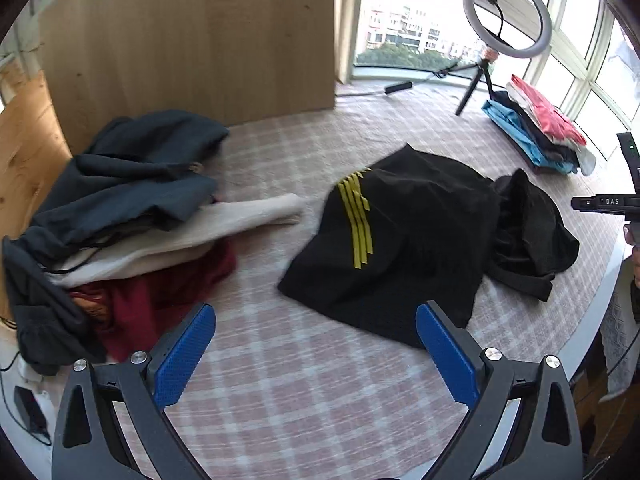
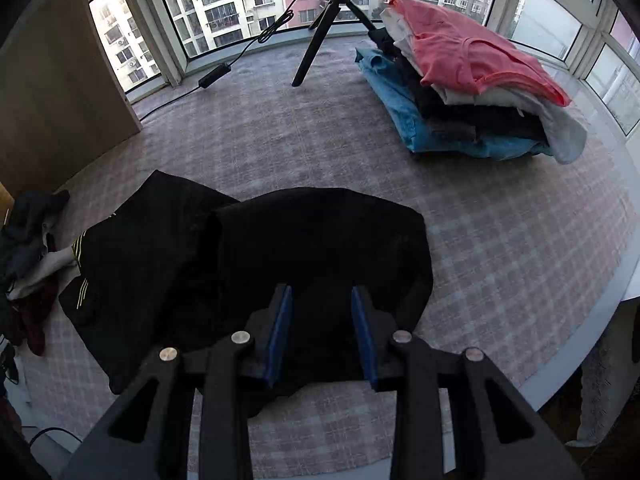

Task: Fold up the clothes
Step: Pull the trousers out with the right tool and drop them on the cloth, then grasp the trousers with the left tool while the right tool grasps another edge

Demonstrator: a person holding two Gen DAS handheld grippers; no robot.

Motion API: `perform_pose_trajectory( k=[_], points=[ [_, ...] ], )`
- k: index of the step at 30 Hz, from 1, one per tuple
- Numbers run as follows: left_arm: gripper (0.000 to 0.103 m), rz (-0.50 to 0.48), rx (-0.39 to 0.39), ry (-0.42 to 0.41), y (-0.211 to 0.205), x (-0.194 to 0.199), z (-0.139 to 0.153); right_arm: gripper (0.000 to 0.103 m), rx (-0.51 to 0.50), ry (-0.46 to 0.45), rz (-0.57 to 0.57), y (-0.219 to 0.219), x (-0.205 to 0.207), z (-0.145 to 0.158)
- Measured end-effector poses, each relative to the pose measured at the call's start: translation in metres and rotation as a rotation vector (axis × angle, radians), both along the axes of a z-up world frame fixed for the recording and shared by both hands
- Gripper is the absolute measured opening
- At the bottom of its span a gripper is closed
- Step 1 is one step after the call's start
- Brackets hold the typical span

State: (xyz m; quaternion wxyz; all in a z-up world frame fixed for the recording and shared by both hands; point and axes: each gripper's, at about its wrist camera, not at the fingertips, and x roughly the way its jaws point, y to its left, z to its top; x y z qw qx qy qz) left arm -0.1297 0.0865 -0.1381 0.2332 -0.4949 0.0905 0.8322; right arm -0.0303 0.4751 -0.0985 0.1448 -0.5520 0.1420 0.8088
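A black garment with yellow stripes lies crumpled in the middle of the checked cloth; in the right wrist view the black garment fills the near centre. My left gripper hangs wide open above the cloth, just short of the garment's near edge, with nothing between its blue pads. My right gripper stands over the garment's near right part with its jaws partly apart and dark cloth showing below the gap. It pinches no fold that I can see.
An unfolded pile of dark, cream and maroon clothes sits at the left. A folded stack topped by a pink piece lies far right, by the windows. A ring light on a tripod stands behind. A wooden panel walls the back left.
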Motion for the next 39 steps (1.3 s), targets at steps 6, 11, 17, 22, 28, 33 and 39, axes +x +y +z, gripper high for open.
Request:
perform_pose_trajectory(
  k=[6,11,17,22,28,33,39],
  points=[
    [0.101,-0.137,-0.157,-0.074,0.105,0.038,-0.067,0.049,0.022,-0.1,0.305,-0.036,0.012,-0.058],
    [0.096,-0.039,-0.273,-0.089,0.129,0.047,-0.098,0.049,-0.037,-0.116,0.408,-0.03,0.02,-0.089],
    [0.009,0.083,-0.094,-0.137,0.099,0.031,-0.078,0.056,0.016,-0.093,0.556,-0.045,0.021,-0.086],
    [0.004,0.151,0.016,-0.116,0.074,0.022,-0.042,0.003,-0.066,-0.05,0.519,-0.036,0.023,-0.064],
    [0.004,0.14,0.067,0.102,0.036,0.034,0.082,0.003,-0.037,0.204,0.364,0.0,0.039,0.041],
    [0.004,0.066,0.09,0.3,0.018,0.061,0.2,0.003,0.019,0.47,0.29,0.013,0.077,0.163],
    [0.004,-0.059,0.112,0.461,0.012,0.065,0.295,0.003,0.151,0.701,0.299,-0.003,0.105,0.297]
  ],
)
